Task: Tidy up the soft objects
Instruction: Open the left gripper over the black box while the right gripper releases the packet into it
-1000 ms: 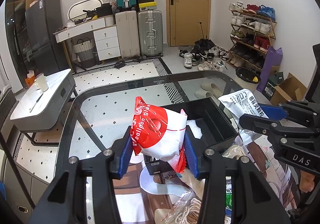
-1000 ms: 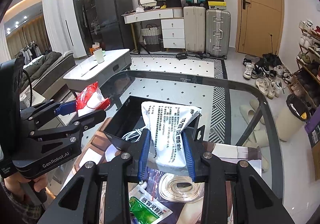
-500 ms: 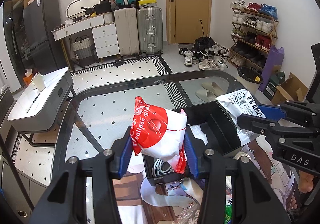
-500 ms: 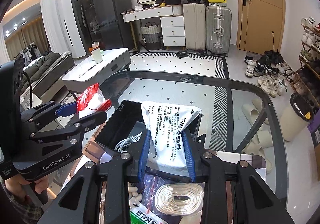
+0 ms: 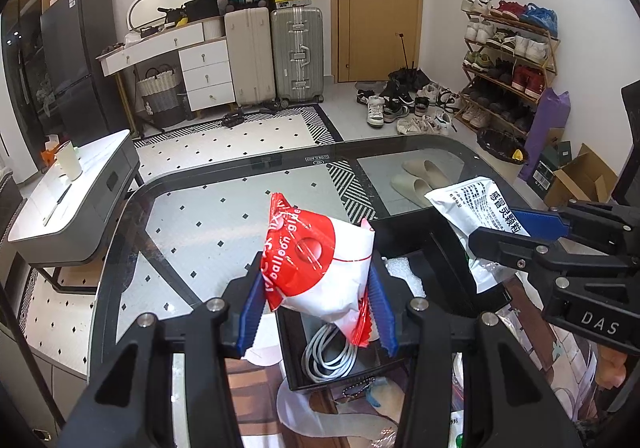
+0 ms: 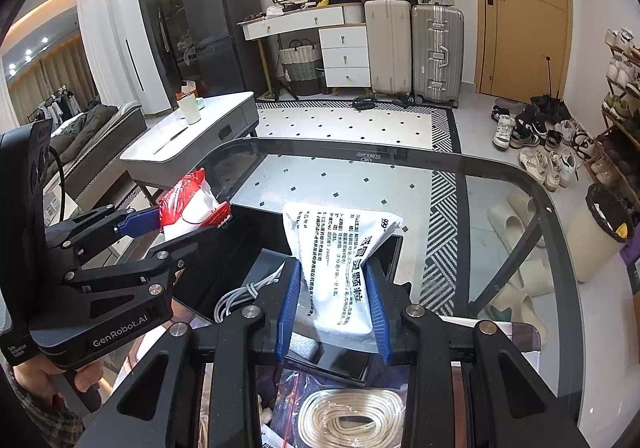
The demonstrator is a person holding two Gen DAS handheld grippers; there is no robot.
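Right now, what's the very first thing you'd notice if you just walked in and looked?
The bright red-and-white bag pinched in the left gripper, hanging over the black bin on the glass table. Beside it, the right gripper squeezes a white packet with black writing above the same bin, where a grey cable already lies.

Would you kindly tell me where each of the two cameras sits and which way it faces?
Left wrist: on the left gripper, looking down along its fingers at the red and white bag it grips over the black box; the right gripper shows at right.
Right wrist: on the right gripper, looking at its white packet; the left gripper and a hand show at left.
Shared: both bags, box, glass table.
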